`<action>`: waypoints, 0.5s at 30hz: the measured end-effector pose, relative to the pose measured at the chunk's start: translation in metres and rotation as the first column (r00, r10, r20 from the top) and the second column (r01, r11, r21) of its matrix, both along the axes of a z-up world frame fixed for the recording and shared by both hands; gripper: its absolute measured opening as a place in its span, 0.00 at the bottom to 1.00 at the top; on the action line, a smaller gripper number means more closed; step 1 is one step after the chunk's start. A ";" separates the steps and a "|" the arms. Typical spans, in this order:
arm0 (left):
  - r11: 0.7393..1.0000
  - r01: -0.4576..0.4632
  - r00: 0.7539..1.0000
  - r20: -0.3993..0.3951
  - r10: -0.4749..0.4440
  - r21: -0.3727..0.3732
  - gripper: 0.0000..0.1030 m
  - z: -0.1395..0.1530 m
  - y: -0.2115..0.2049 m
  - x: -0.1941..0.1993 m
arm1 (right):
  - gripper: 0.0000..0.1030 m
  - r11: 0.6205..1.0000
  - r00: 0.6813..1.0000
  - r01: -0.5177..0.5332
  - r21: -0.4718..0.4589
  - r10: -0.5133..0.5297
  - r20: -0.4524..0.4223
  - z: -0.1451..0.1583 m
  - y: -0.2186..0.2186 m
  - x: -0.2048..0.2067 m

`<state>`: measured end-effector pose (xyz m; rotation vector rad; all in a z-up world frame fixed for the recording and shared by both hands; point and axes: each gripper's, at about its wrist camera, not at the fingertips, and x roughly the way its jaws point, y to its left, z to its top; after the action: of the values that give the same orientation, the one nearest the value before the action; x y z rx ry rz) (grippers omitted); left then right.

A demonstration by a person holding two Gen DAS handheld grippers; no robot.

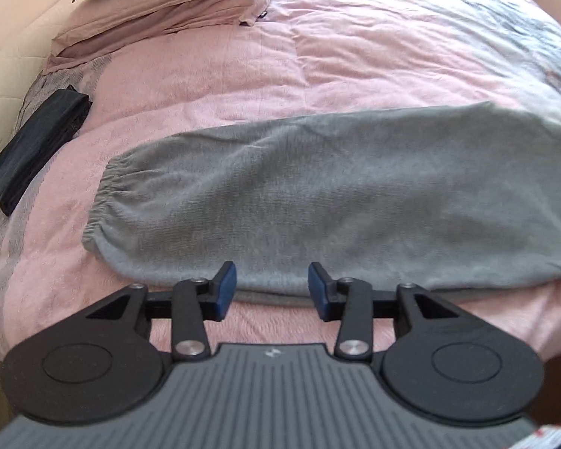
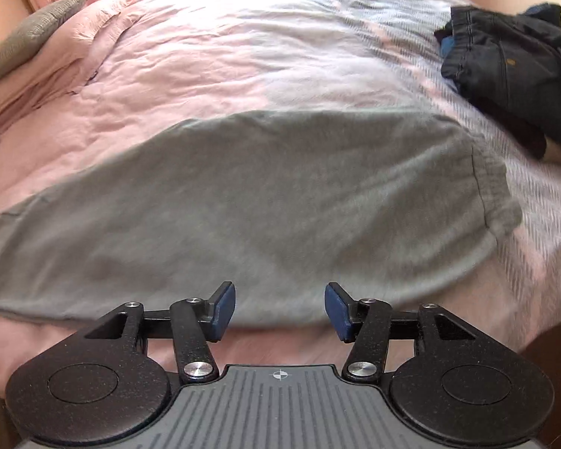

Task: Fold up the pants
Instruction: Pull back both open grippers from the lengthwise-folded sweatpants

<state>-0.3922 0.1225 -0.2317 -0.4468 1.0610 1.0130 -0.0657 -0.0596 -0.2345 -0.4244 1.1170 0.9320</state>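
Note:
Grey sweatpants [image 1: 318, 194] lie flat across the pink bed, one leg folded over the other. Their elastic cuffs [image 1: 101, 194] point left in the left wrist view. The waistband [image 2: 493, 187] is at the right in the right wrist view, where the grey pants [image 2: 243, 205] fill the middle. My left gripper [image 1: 272, 290] hovers open at the pants' near edge, toward the cuff end, with nothing between its blue pads. Over the near edge closer to the waist, my right gripper [image 2: 279, 310] is open too and holds nothing.
A folded black garment [image 1: 37, 153] lies at the bed's left side. A heap of dark clothes [image 2: 512, 71] sits at the far right. Pink pillows [image 1: 161, 7] and a grey cushion [image 2: 33, 33] are at the head. The pink duvet [image 1: 224, 75] stretches behind the pants.

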 end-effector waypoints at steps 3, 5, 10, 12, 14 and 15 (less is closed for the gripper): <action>0.998 0.051 0.999 0.012 -0.051 -0.035 0.44 0.027 -0.014 -0.008 | 0.61 1.000 0.999 0.020 -0.007 -0.020 -0.043 0.022 -0.010 -0.024; 0.996 0.080 0.997 0.008 -0.080 -0.048 0.44 0.042 -0.023 -0.016 | 0.64 0.999 0.999 0.034 -0.011 -0.035 -0.040 0.036 -0.017 -0.048; 0.991 0.131 0.991 0.019 -0.130 -0.032 0.51 0.083 -0.048 -0.048 | 0.67 0.999 0.998 0.032 0.013 -0.031 -0.053 0.074 -0.036 -0.113; 0.990 0.143 0.990 0.021 -0.142 -0.017 0.54 0.100 -0.056 -0.063 | 0.67 0.999 1.000 0.018 0.030 -0.017 -0.020 0.091 -0.041 -0.137; 0.987 0.163 0.986 0.026 -0.163 -0.001 0.56 0.113 -0.063 -0.078 | 0.67 0.999 1.000 -0.002 0.043 0.001 0.025 0.107 -0.045 -0.159; 0.984 0.177 0.984 0.027 -0.177 0.008 0.59 0.119 -0.066 -0.086 | 0.67 0.999 0.998 -0.012 0.050 0.010 0.054 0.115 -0.048 -0.172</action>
<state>-0.4786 0.0564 -0.1124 -0.3540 1.0531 0.8501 -0.2377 -0.1081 -0.1200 -0.4126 1.0405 0.9513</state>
